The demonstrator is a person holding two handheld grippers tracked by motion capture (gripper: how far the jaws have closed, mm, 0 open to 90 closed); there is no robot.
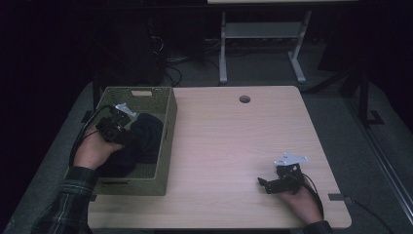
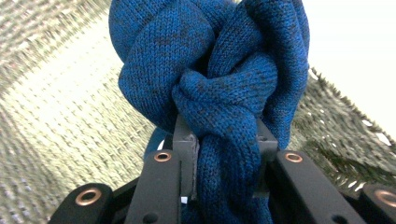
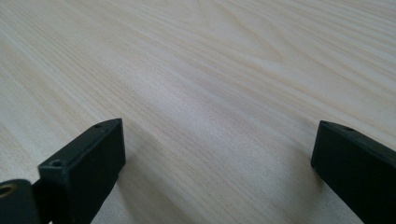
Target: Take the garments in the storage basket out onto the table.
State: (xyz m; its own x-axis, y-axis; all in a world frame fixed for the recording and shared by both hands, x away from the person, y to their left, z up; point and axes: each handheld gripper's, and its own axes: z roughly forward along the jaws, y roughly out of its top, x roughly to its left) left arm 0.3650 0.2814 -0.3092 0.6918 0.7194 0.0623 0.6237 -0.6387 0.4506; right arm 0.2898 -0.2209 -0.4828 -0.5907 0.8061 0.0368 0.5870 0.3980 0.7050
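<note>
Here, listed from largest to smallest.

Counter: pale wood-grain top with a round hole near its far edge. It bears the basket at the left tool's side, and the right tool rests low on bare wood near the person's edge.

Basket: woven, olive-green, rectangular, with a cut-out handle in its far wall. It surrounds the left tool on all sides; in the left gripper view its weave runs beneath and behind the clamped cloth.

Sweater: dark blue knit, bunched. In the left gripper view a thick twisted fold rises straight out from between the jaws and bulges just beyond their tips. In the high view the rest of it lies in the basket, just past the tool and toward the counter's middle.

Left tool: held in the person's left hand over the basket. Jaws clamped on the sweater's fold; the pads press it from both sides, so they stand partly closed with the cloth's thickness between them.

Right tool: held in the right hand, well apart from the basket and the sweater. In the right gripper view its jaws stand wide apart, with bare counter between and ahead of them.
</note>
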